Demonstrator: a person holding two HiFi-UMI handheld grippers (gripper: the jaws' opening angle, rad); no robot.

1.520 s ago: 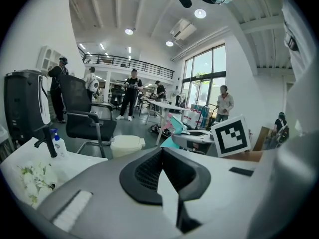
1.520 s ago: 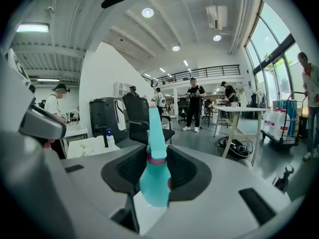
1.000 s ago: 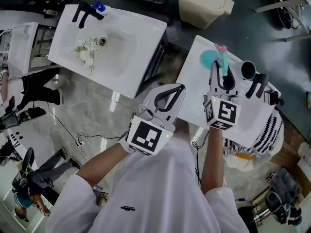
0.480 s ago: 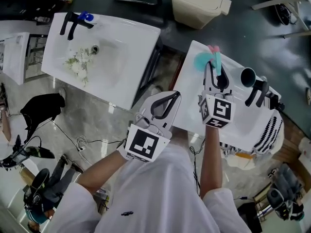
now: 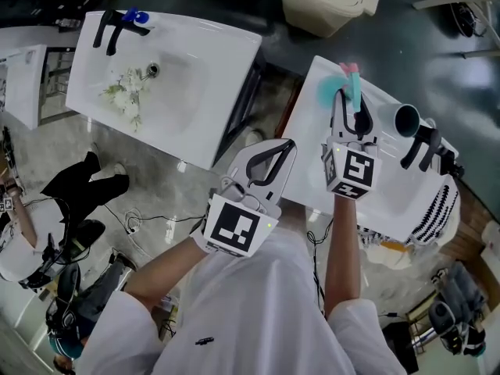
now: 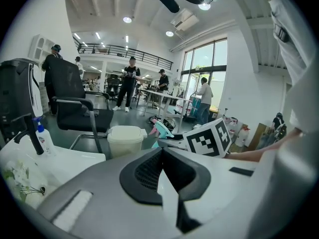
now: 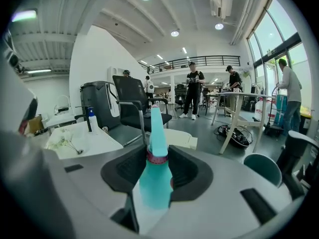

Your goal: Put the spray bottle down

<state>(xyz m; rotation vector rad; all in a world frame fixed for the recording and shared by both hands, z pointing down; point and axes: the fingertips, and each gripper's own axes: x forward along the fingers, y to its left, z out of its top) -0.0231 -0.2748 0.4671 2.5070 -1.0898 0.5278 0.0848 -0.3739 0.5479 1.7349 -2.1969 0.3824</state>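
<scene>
Basins: two white basins stand side by side below you. The left basin (image 5: 195, 69) has white flowers (image 5: 123, 94) lying by its drain and a black tap (image 5: 112, 26) at its far edge. The right basin (image 5: 310, 161) lies under your right hand.
Bin: a cream lidded bin (image 5: 324, 2) stands on the dark floor beyond the gap between the basins.
Left gripper: your left gripper (image 5: 289, 143) hangs over the gap between the basins, near the right basin's left edge. In the left gripper view (image 6: 161, 156) its jaws are pressed together with nothing between them.
Right gripper: your right gripper (image 5: 351, 106) reaches over the far left corner of the right basin. In the right gripper view (image 7: 158, 154) its jaws stand wide and pinch the spray bottle, one pad against each side. They have just been easing a little wider.
Spray bottle: the teal spray bottle (image 7: 154, 183) stands upright between your right jaws. Its pink collar sits level with the pads, its top rises above them and its body hangs below. From the head view it (image 5: 330, 92) is over the basin's far left corner; you cannot tell whether its base touches.
Cup: a round cup (image 5: 406, 119) sits just right of your right gripper, beside that basin's own black tap (image 5: 422, 143).
</scene>
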